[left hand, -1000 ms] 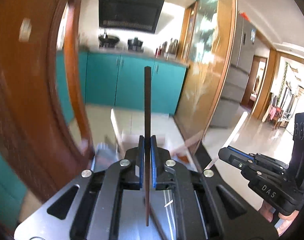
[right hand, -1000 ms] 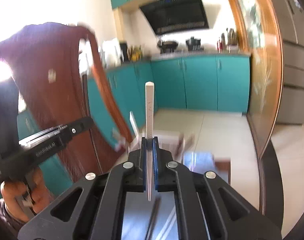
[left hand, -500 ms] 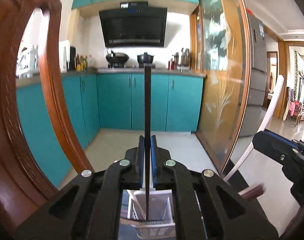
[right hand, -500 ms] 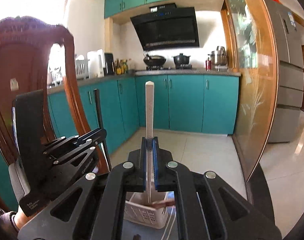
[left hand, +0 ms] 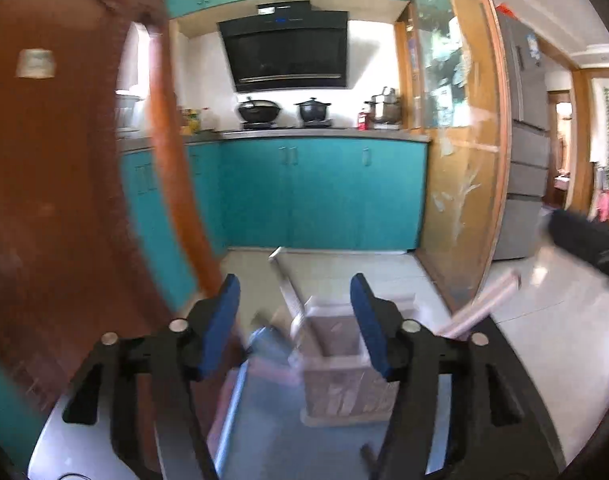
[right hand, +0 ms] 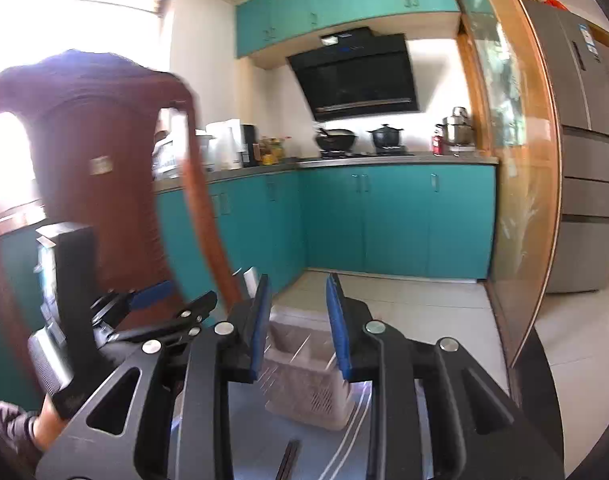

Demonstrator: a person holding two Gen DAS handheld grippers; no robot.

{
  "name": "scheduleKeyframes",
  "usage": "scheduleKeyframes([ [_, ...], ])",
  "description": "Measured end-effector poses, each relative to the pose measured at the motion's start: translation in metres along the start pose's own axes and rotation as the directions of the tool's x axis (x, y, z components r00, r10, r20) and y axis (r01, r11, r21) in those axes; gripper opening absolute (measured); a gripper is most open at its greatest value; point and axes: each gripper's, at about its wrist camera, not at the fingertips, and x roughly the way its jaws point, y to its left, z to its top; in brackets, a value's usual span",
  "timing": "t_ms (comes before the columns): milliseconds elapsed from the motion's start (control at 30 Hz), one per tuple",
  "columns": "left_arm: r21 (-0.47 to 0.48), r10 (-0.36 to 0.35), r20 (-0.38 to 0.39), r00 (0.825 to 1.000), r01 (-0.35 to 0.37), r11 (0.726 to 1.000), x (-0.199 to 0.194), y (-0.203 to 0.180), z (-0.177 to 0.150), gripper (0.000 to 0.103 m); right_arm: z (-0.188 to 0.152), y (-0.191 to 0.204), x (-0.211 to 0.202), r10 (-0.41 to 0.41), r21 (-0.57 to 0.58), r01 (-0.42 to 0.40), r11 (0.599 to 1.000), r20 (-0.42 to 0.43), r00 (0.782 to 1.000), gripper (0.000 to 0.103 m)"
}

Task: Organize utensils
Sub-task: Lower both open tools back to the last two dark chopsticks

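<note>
Room: a kitchen is showing ahead, with blue-green cupboards (right hand: 400, 220), a black hood (right hand: 356, 74) above the stove, and pots on the counter.
Fridge: a tall grey fridge (right hand: 584, 136) is standing at the right, past a glass door with a wooden frame (left hand: 460, 152).
Chair: a big brown wooden chair (left hand: 64, 184) is filling the left side of both views — it is blurry.
Table: a shiny grey table (left hand: 264, 420) is lying under both grippers.
Basket: a small white basket (right hand: 308, 376) with holes in its sides is sitting on the table, just past the fingertips of both grippers. It is blurry in the left view.
Sticks in basket: long thin sticks are leaning inside the basket — a pale one (left hand: 284, 284) is poking up over the rim on its left side. I cannot tell how many are in there.
Stick on table: a dark stick (right hand: 288, 460) is lying flat on the table, near the bottom edge of the right view.
Left gripper: the left gripper (left hand: 296, 316) is opening its jaws wide. Nothing is sitting between its blue pads (left hand: 220, 324); the basket is showing through the gap.
Right gripper: the right gripper (right hand: 298, 320) is opening its jaws too, but the gap is smaller. Nothing is being squeezed between its blue pads (right hand: 338, 328).
Hand: a hand (right hand: 44, 424) with a dark sleeve is holding the left gripper at the lower left of the right view.
</note>
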Motion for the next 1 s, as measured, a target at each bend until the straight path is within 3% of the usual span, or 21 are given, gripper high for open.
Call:
scheduleKeyframes([
  [67, 0.018, 0.051, -0.045, 0.998, -0.05, 0.999, -0.021, 0.003, -0.024, 0.06, -0.036, 0.006, -0.008, 0.03, -0.006, -0.031, 1.0, -0.108, 0.994, 0.028],
  [133, 0.016, 0.082, -0.095, 0.992, -0.081, 0.997, -0.038, 0.007, -0.045, 0.061, -0.077, 0.011, 0.008, -0.02, -0.026, 0.013, 1.0, -0.276, 0.961, 0.028],
  [233, -0.054, 0.076, -0.158, 0.984, -0.086, 0.995, -0.069, 0.016, -0.069, 0.065, -0.141, 0.009, 0.044, -0.057, -0.012, 0.059, 0.998, -0.526, 0.848, 0.028],
  [300, -0.084, 0.059, -0.187, 0.981, -0.076, 0.994, -0.086, 0.019, -0.079, 0.068, -0.173, 0.008, 0.065, -0.049, 0.022, 0.08, 0.997, -0.63, 0.775, 0.028],
  [400, -0.036, 0.063, -0.196, 0.979, -0.071, 0.997, -0.104, 0.015, -0.084, 0.069, -0.198, 0.011, 0.081, -0.062, 0.04, 0.125, 0.991, -0.694, 0.718, 0.028],
  [500, -0.021, 0.098, -0.17, 0.981, -0.103, 0.994, -0.117, 0.016, -0.086, 0.072, -0.204, 0.019, 0.084, -0.042, 0.072, 0.127, 0.989, -0.693, 0.719, 0.028],
  [600, -0.033, 0.092, -0.173, 0.981, -0.1, 0.994, -0.121, 0.018, -0.085, 0.072, -0.208, 0.03, 0.087, -0.007, 0.103, 0.112, 0.988, -0.703, 0.711, 0.013],
  [700, -0.036, 0.084, -0.178, 0.98, -0.092, 0.995, -0.12, 0.017, -0.083, 0.072, -0.211, 0.035, 0.085, 0.053, 0.168, 0.092, 0.981, -0.699, 0.714, 0.011],
  [833, -0.056, 0.064, -0.199, 0.978, -0.077, 0.996, -0.116, 0.02, -0.085, 0.072, -0.203, 0.031, 0.079, 0.135, 0.276, 0.068, 0.959, -0.652, 0.746, 0.006],
  [933, -0.059, 0.057, -0.214, 0.975, -0.071, 0.996, -0.111, 0.02, -0.089, 0.072, -0.193, 0.026, 0.072, 0.102, 0.279, 0.102, 0.955, -0.628, 0.771, 0.006],
  [1000, -0.063, 0.055, -0.229, 0.972, -0.071, 0.995, -0.107, 0.02, -0.093, 0.072, -0.19, 0.017, 0.07, 0.053, 0.259, 0.149, 0.954, -0.635, 0.77, 0.006],
])
